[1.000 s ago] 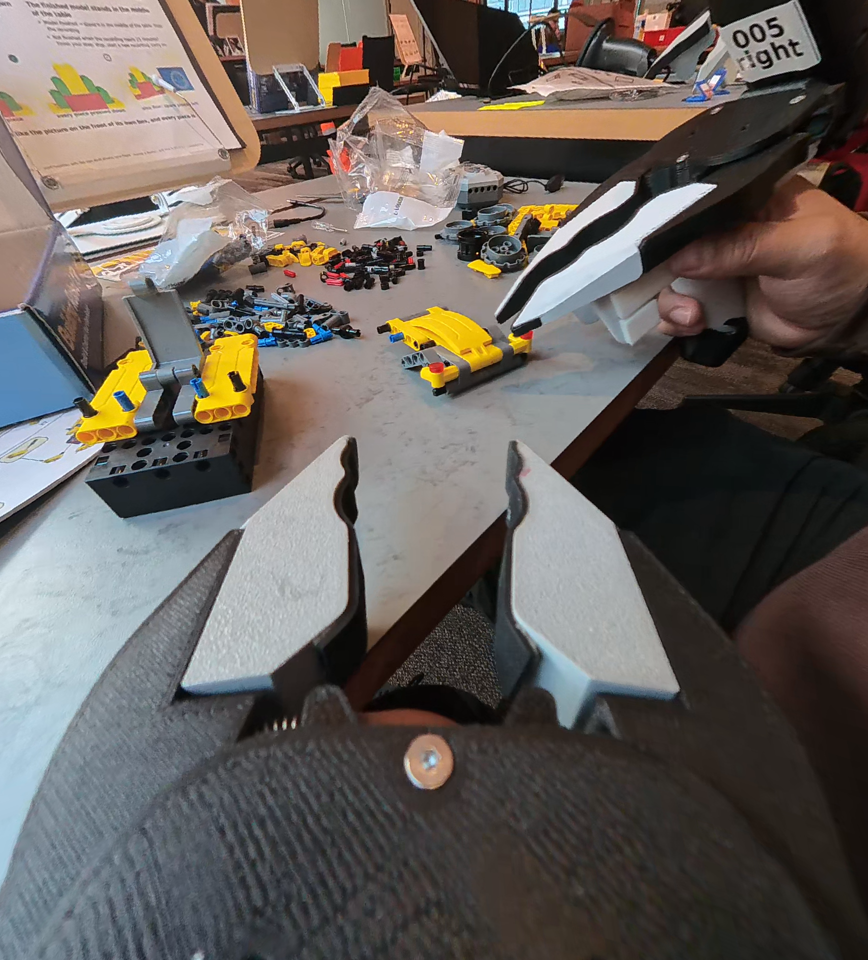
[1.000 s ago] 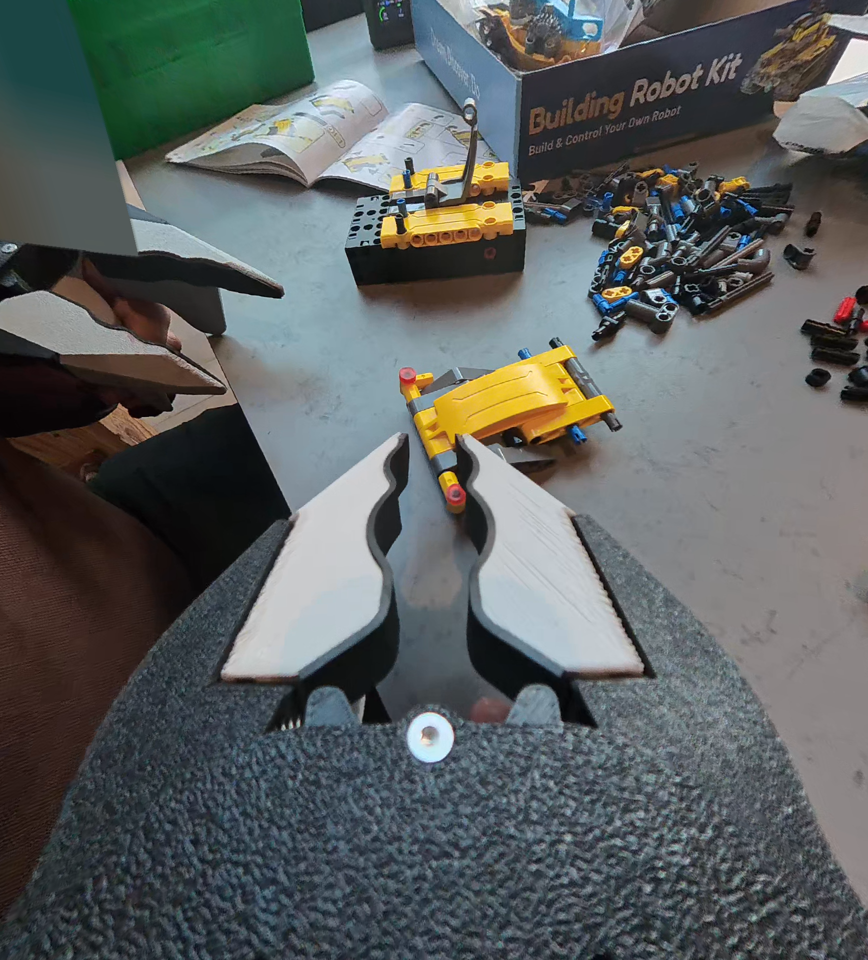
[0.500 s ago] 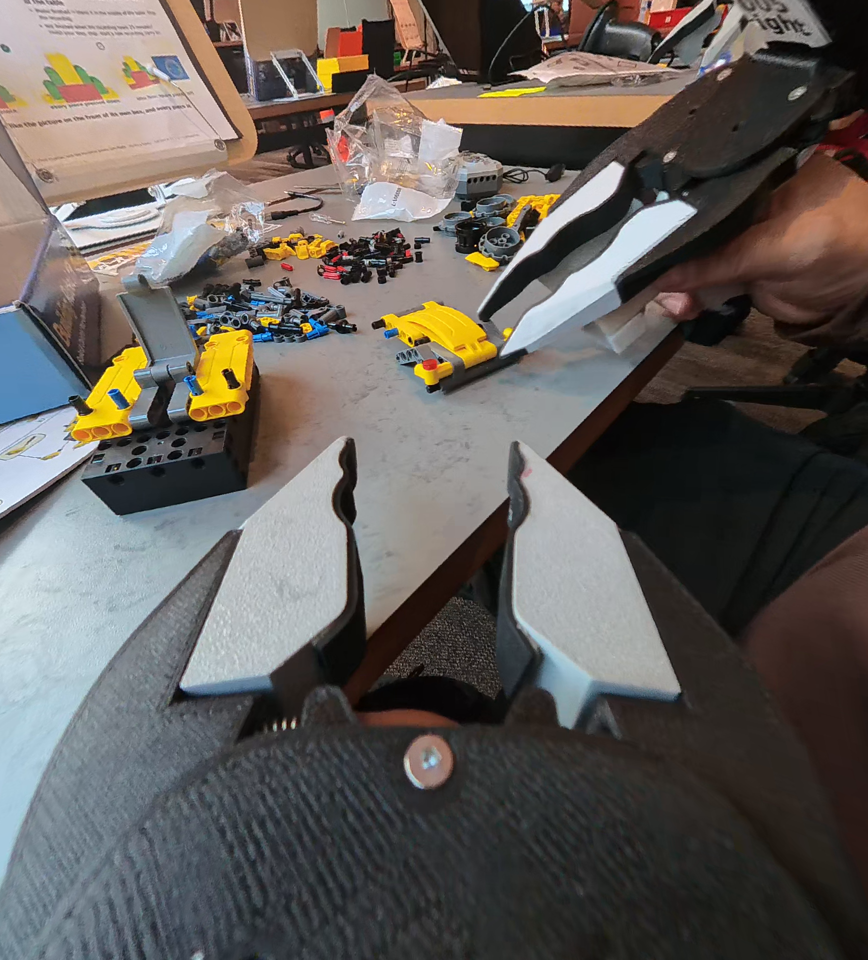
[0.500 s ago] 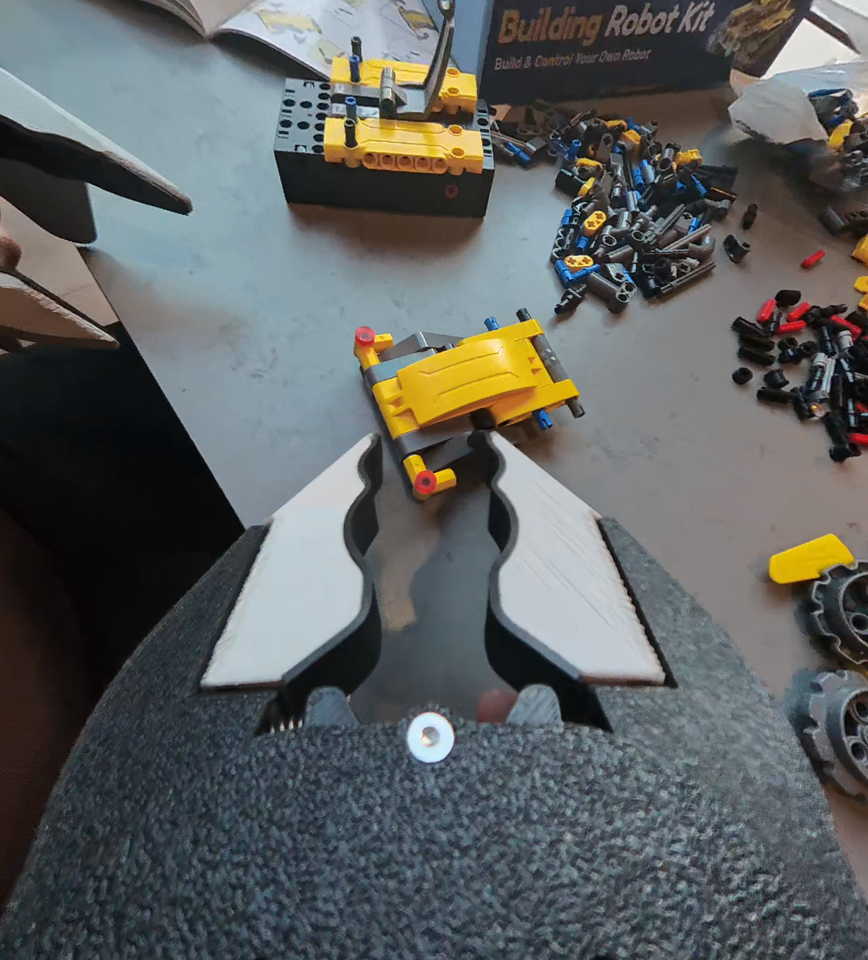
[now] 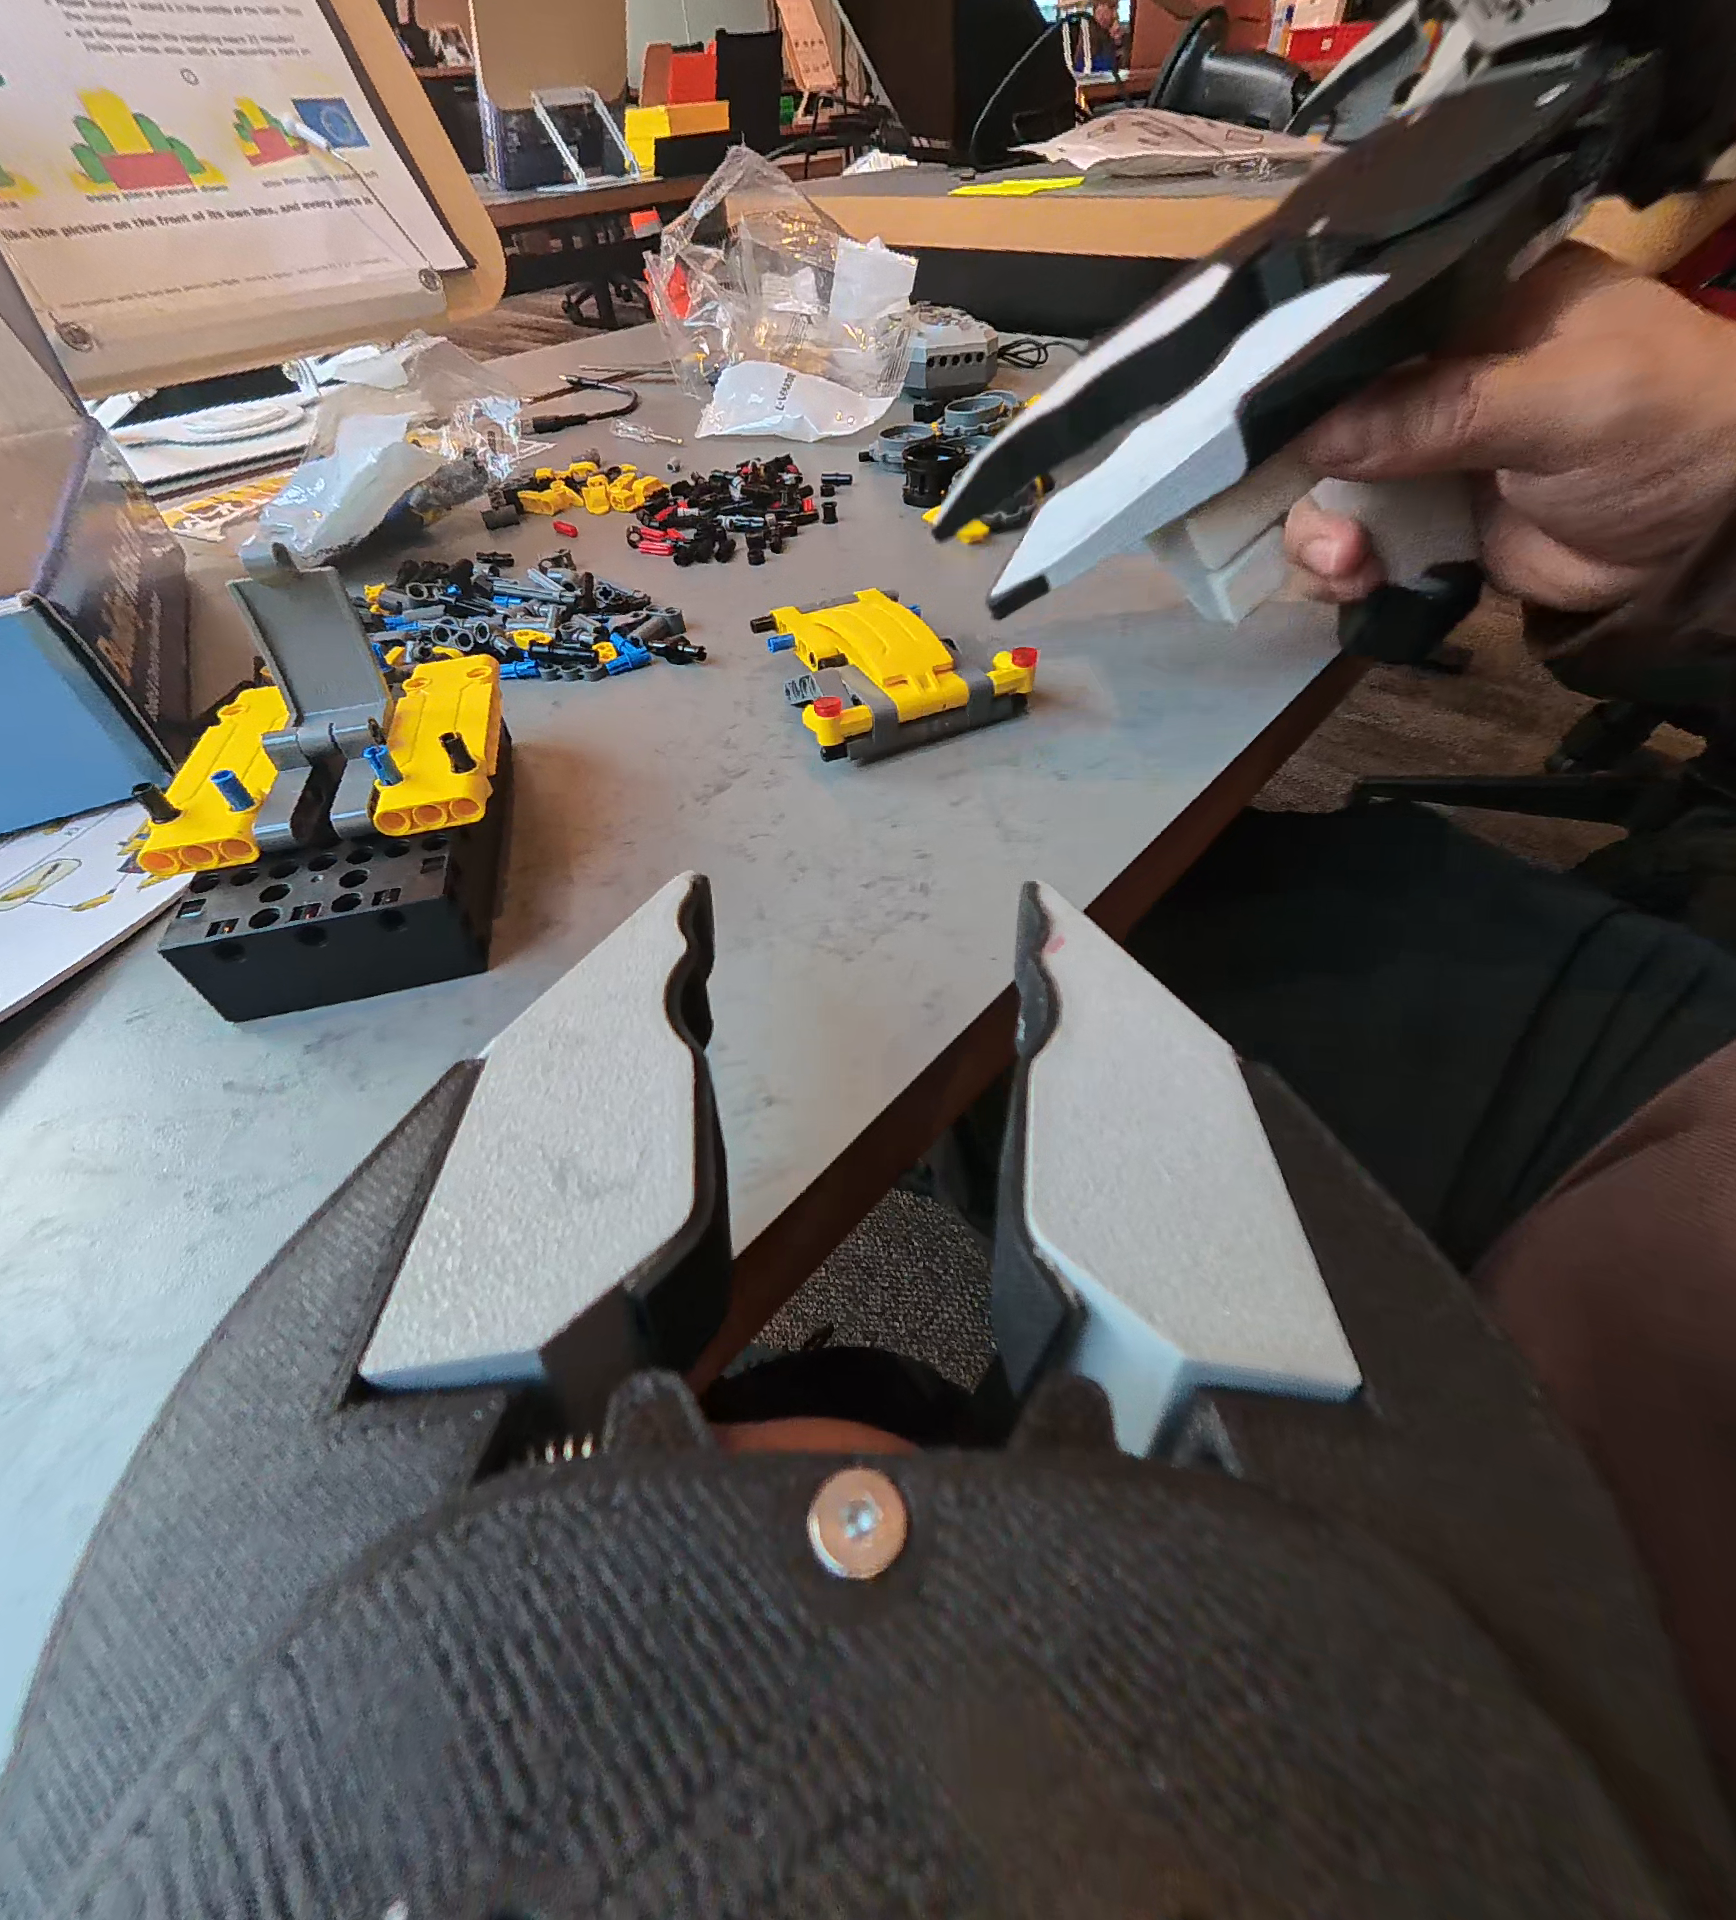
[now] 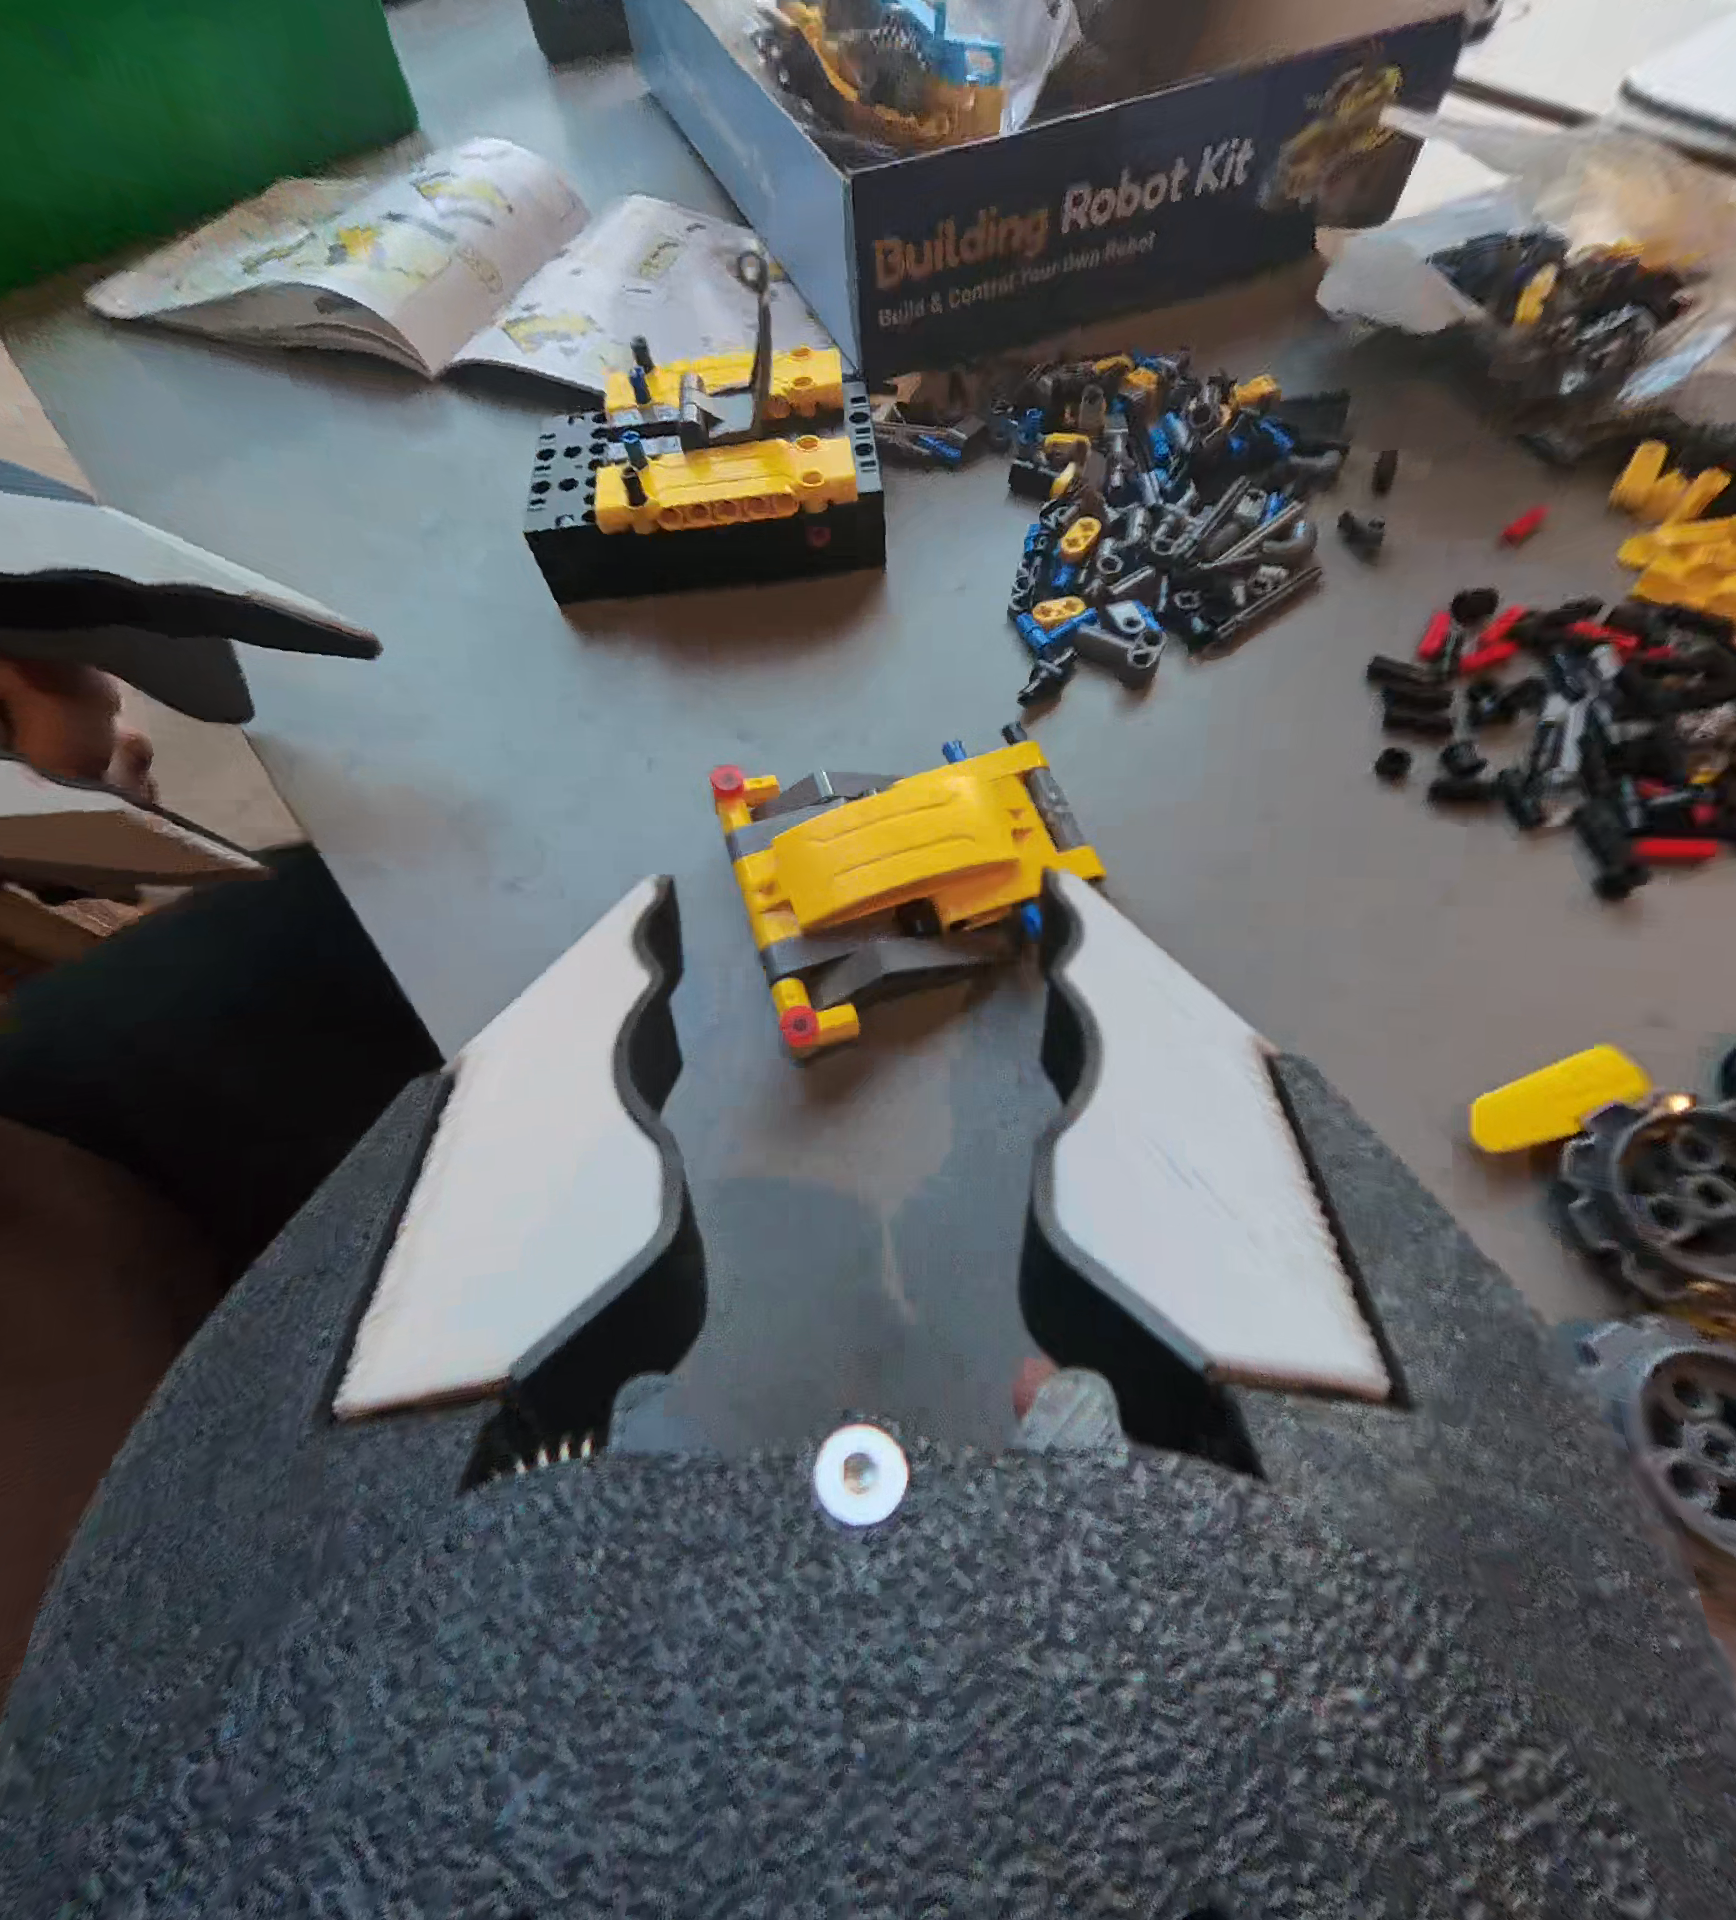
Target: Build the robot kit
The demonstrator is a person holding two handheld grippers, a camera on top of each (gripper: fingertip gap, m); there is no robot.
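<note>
A small yellow and grey brick assembly (image 6: 895,862) with red pin ends lies on the grey table (image 6: 490,727); it also shows in the left wrist view (image 5: 895,665). My right gripper (image 6: 862,888) is open and empty. It hovers just above and in front of the assembly, apart from it, as the left wrist view shows (image 5: 973,569). My left gripper (image 5: 864,914) is open and empty over the table's near edge (image 5: 1051,987). It also shows at the left of the right wrist view (image 6: 318,756).
A black block with yellow beams (image 5: 324,904) stands left of the assembly. Loose grey, blue and black parts (image 6: 1155,561), red and black pins (image 6: 1591,707), wheels (image 6: 1705,1205), a kit box (image 6: 1051,229), a booklet (image 6: 376,270) and plastic bags (image 5: 781,301) lie beyond.
My right gripper's jaws have gone from nearly shut to wide open. It dipped to the yellow assembly, then lifted off it. My left gripper has barely moved.
</note>
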